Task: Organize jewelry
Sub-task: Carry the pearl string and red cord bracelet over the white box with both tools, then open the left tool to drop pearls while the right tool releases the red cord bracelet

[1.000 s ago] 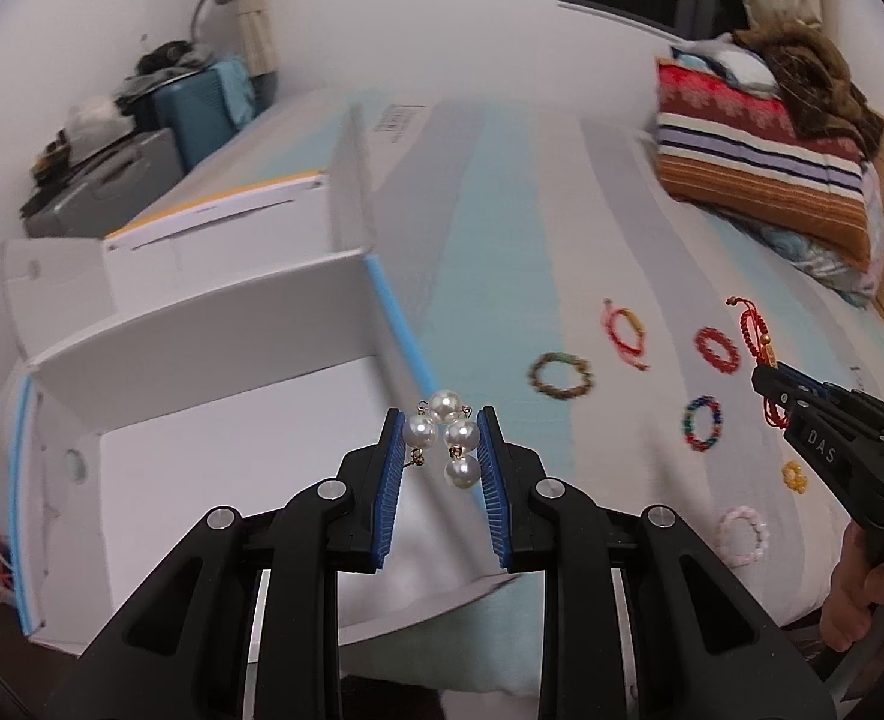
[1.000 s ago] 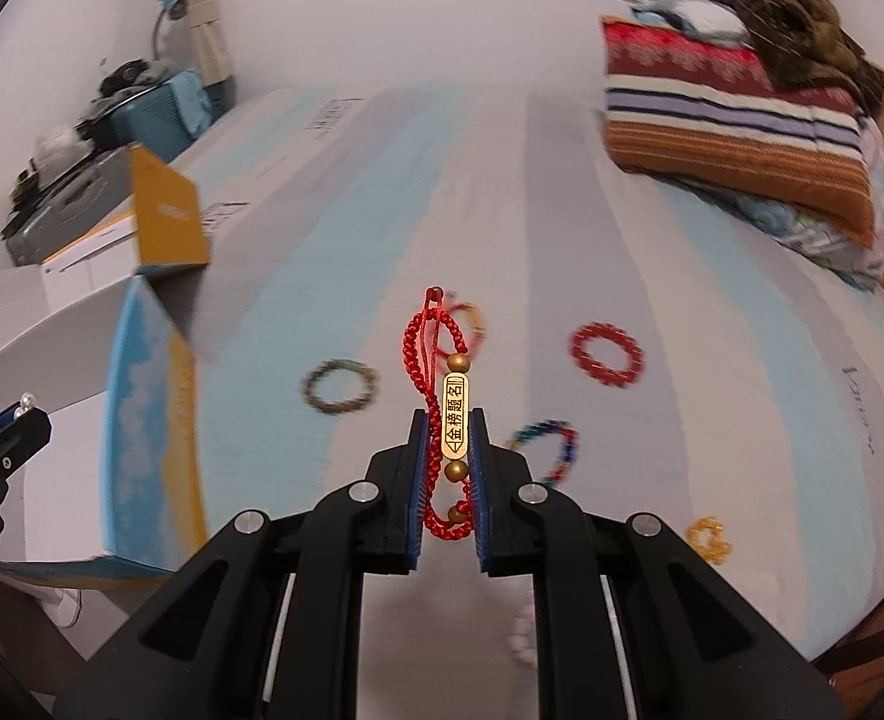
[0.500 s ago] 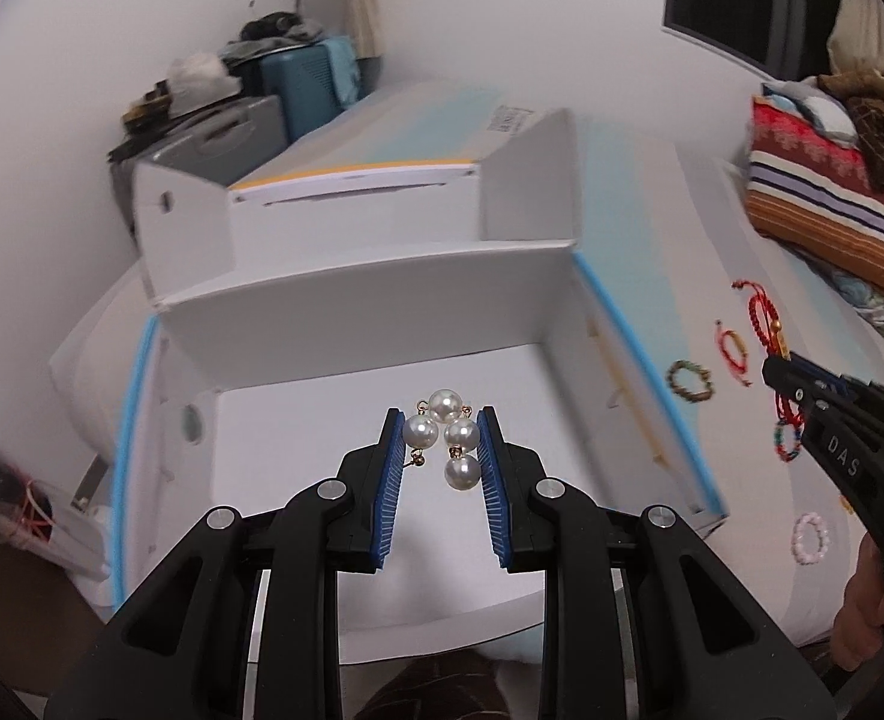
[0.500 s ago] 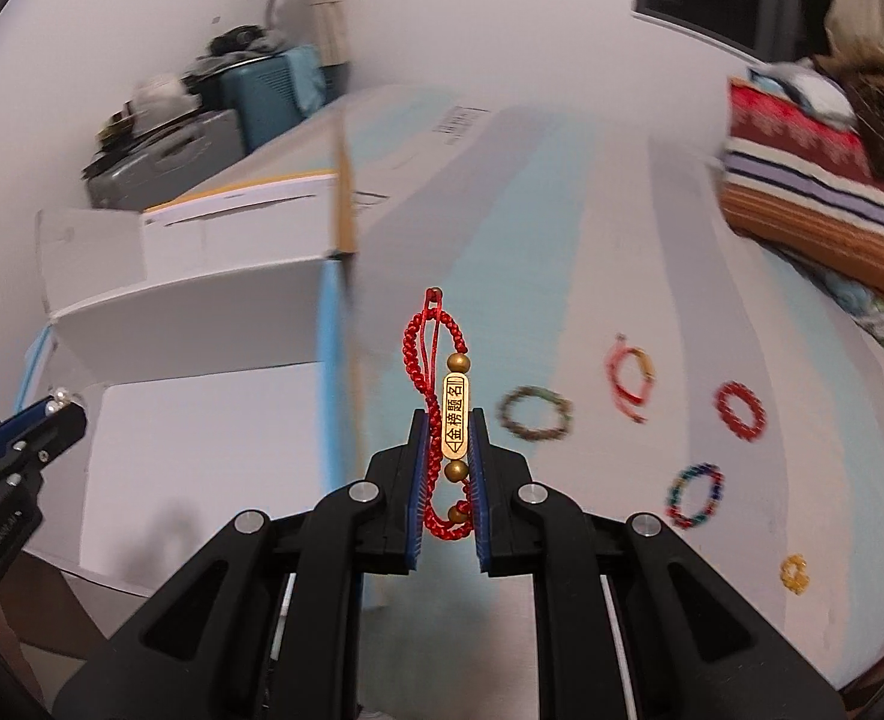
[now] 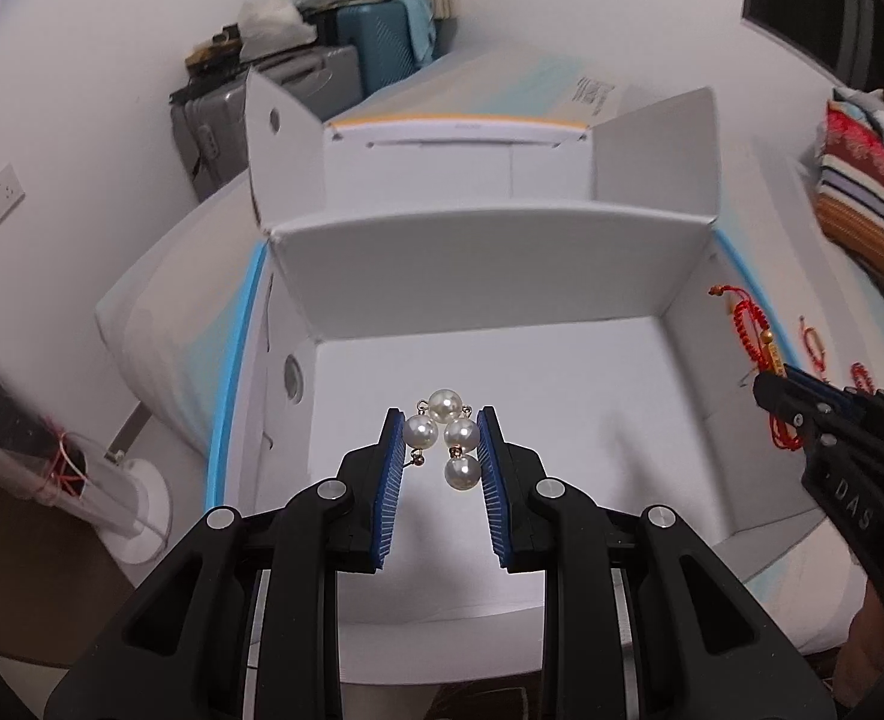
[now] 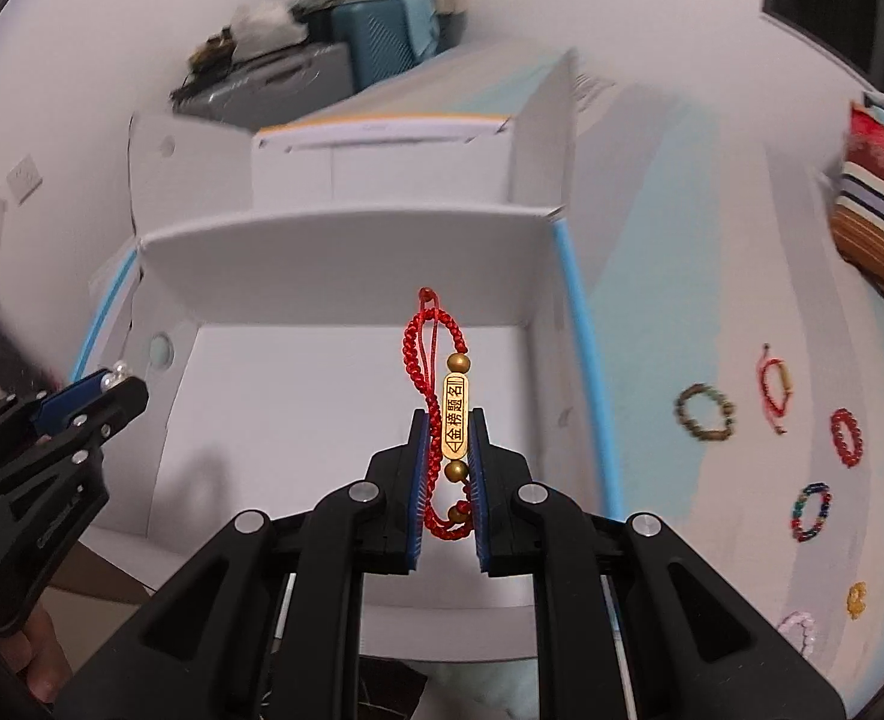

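Note:
My left gripper (image 5: 440, 427) is shut on a pearl jewelry piece (image 5: 445, 437) and holds it above the open white box (image 5: 484, 276). My right gripper (image 6: 448, 429) is shut on a red braided bracelet with a gold tag (image 6: 455, 414), also above the box (image 6: 346, 252). The right gripper shows in the left wrist view (image 5: 784, 396) at the box's right wall. The left gripper shows in the right wrist view (image 6: 109, 387) at the box's left side.
Several bead bracelets (image 6: 704, 413) lie on the striped bed cover (image 6: 682, 276) right of the box. Suitcases (image 5: 298, 84) stand by the wall behind. A striped pillow (image 5: 862, 192) lies at far right. A wall socket (image 5: 3, 192) is at left.
Both grippers have swung left from over the bed cover to over the open box, each still holding its jewelry.

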Available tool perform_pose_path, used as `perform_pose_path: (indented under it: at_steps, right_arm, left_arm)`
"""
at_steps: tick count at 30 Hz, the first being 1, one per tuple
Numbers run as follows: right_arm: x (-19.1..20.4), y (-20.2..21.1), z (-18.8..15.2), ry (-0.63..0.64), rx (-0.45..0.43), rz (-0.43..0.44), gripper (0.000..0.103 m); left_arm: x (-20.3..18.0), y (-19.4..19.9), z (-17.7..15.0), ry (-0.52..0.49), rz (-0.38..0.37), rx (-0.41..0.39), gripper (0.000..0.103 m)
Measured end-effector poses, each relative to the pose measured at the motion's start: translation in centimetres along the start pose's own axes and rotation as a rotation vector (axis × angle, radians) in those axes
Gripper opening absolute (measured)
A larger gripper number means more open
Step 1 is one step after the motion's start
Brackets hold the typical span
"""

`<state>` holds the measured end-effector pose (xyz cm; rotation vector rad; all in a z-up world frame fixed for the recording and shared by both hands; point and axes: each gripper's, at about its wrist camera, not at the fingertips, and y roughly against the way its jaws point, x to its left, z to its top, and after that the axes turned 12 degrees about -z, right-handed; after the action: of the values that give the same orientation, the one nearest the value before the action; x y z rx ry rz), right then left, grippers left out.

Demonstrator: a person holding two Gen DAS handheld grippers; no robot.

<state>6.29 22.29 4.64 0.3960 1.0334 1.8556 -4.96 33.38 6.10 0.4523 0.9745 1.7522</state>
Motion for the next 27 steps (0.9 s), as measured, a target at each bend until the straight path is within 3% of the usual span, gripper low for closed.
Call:
perform_pose_path:
  at_steps: [15,23,27]
  right_arm:
    - [2.4,-6.0,-1.0,0.063,0.204,0.008,0.012]
    - [2.9,-6.6,-1.8,0.068,0.211,-0.002,0.014]
    - [3.4,-6.7,-1.6,0.068,0.207,0.001,0.026]
  left_arm:
    - [3.0,-5.5,-1.2,0.055,0.001,0.169,0.024]
    - [3.3,-6.3,-1.3,0.055,0.006,0.192,0.025]
    - [3.6,-6.5,-1.1,0.064,0.016,0.200,0.027]
